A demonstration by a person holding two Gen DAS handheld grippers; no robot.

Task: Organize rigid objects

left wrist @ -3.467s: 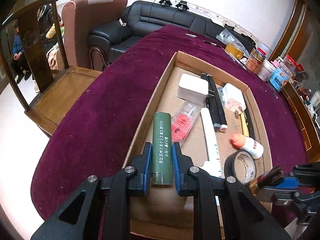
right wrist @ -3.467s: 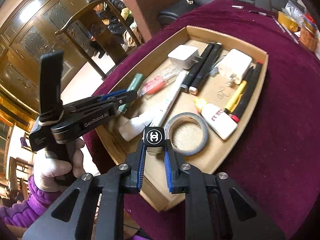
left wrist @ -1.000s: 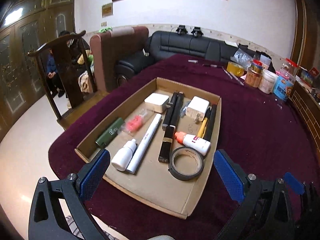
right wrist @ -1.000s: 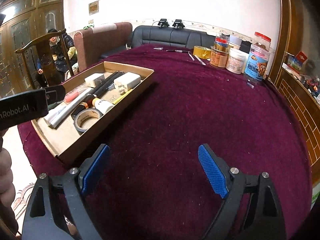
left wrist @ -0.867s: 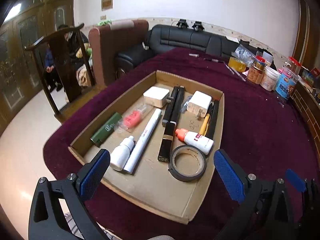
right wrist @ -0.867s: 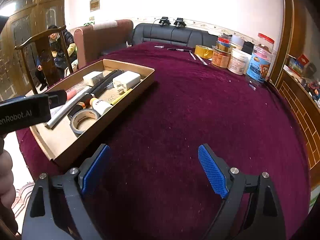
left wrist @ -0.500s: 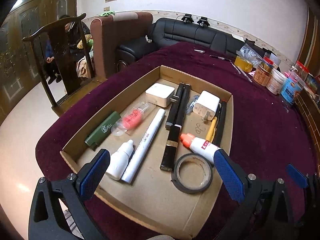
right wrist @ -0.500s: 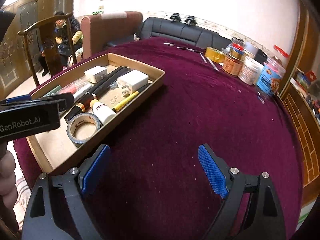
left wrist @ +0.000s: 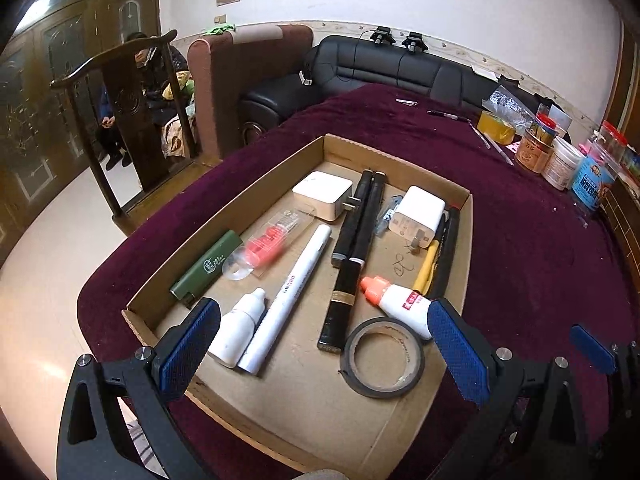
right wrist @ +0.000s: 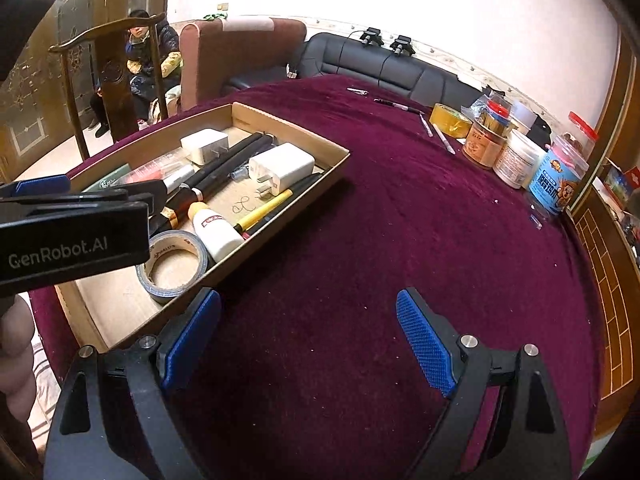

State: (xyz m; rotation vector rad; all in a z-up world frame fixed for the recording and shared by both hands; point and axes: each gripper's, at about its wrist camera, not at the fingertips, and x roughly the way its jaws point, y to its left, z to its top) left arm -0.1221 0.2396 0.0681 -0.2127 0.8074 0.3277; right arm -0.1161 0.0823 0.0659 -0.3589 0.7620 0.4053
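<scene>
Above the box (left wrist: 466, 216), the left gripper (left wrist: 322, 342) is held wide open, empty; the right gripper (right wrist: 308, 340) is spread empty over cloth (right wrist: 400, 220).

Both hand-held grippers (left wrist: 324, 340) (right wrist: 308, 336) wide open

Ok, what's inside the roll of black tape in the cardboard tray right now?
Inside the roll of black tape only bare tray floor shows; nothing sits in its ring. It lies flat in the cardboard tray beside the glue bottle. What lies under the tape's own band is covered.
</scene>
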